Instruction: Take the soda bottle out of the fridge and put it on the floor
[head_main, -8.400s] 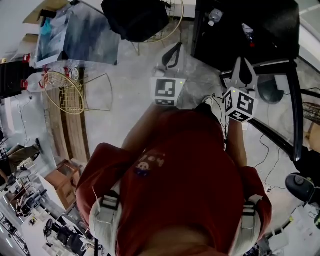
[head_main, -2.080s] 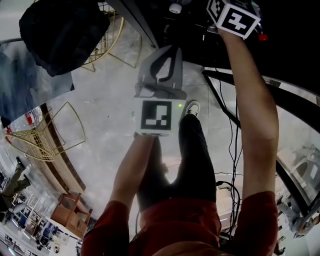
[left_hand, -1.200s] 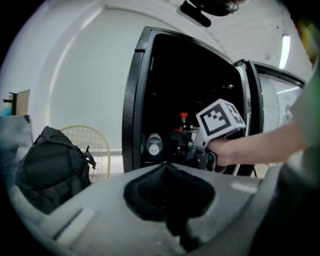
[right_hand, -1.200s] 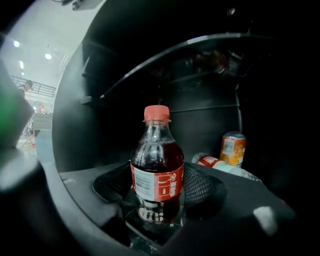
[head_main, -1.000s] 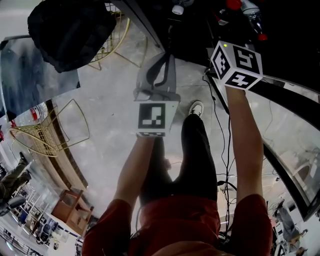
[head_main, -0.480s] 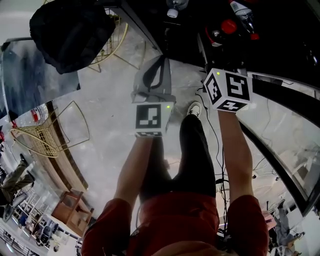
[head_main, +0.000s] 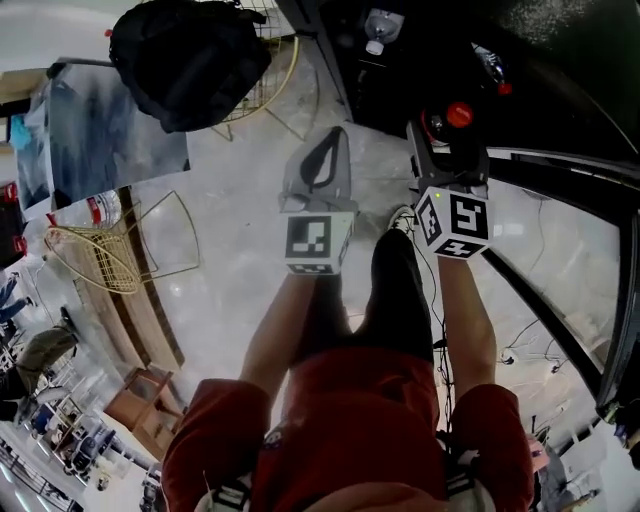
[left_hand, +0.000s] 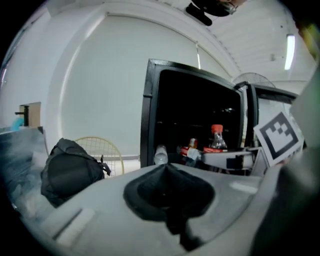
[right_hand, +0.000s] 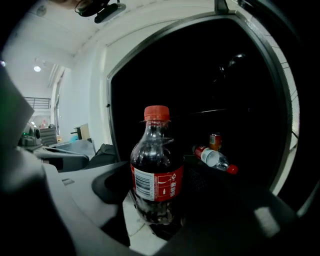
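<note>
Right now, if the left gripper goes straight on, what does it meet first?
Probably the open fridge, near the pale bottle at its shelf edge. Nothing shows between it and the left gripper, but depth is unclear.

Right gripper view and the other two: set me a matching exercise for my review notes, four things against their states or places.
1 soda bottle
2 left gripper
3 small bottle
4 bag

A on its side in the fridge
B black, outside it
C shut, empty
D upright, clamped between jaws

Pairs: 1-D, 2-C, 3-A, 4-B
</note>
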